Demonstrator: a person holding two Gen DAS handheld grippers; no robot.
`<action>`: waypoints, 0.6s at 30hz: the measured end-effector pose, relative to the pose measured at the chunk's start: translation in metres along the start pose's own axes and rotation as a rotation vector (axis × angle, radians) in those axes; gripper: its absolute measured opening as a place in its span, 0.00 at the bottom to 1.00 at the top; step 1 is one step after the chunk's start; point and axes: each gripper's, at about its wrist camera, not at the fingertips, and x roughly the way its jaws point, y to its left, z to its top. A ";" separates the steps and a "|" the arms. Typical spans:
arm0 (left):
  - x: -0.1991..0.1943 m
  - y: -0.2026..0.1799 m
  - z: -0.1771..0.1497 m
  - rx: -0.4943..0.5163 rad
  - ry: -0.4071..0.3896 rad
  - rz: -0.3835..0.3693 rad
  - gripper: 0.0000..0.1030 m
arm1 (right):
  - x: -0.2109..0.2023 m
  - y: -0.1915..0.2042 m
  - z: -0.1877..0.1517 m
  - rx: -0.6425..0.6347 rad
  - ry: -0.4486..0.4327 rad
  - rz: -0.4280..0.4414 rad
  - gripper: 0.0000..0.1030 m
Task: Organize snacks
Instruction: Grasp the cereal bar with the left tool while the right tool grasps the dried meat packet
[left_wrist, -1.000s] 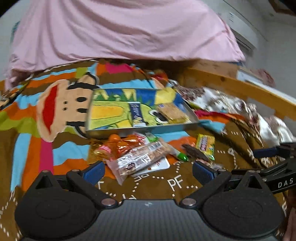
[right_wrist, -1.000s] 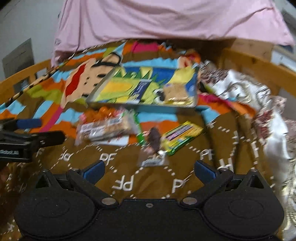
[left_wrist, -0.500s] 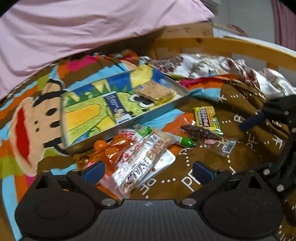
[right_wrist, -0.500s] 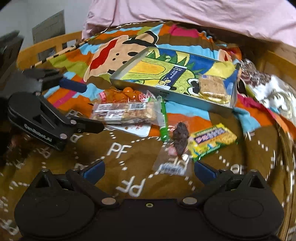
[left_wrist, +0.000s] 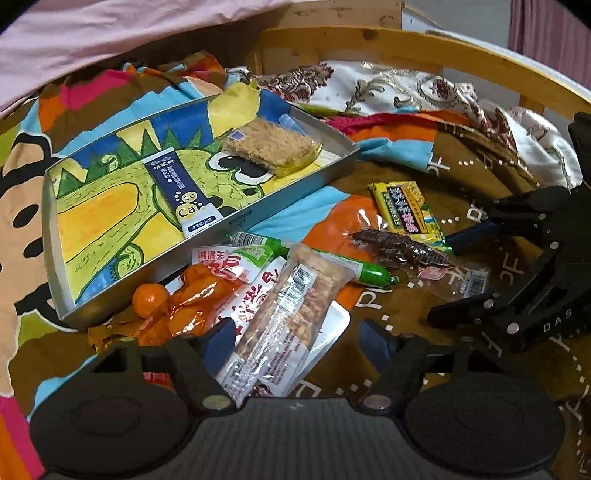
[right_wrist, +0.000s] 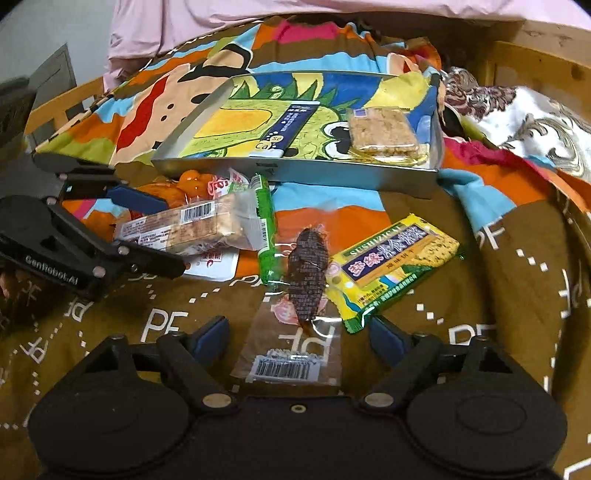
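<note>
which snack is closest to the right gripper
The dark snack in the clear wrapper: its barcode end lies between the right gripper's open fingers; the others lie farther off.

The dark blue and white sachet (left_wrist: 183, 194) lying in the grey metal tray (left_wrist: 295, 186) carries "Se" and "Ca" in bubbles. The yellow and green snack packet (right_wrist: 393, 264) reads "SUSHIZICAI" along its edge. The brown bedspread (right_wrist: 162, 321) repeats white "PF" letters. The left gripper (right_wrist: 147, 232) bears "GenRobot.AI" on its black arm; the right gripper (left_wrist: 448, 278) shows "DAS".
</note>
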 end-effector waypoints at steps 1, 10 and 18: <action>0.001 0.000 0.001 0.007 0.007 0.004 0.69 | 0.001 0.001 0.000 -0.004 -0.003 -0.001 0.78; 0.008 -0.012 0.009 0.005 0.080 0.088 0.53 | 0.000 0.004 0.004 -0.020 0.003 -0.025 0.53; 0.002 -0.009 0.018 -0.257 0.197 0.083 0.52 | -0.023 0.007 -0.005 -0.080 0.072 0.038 0.53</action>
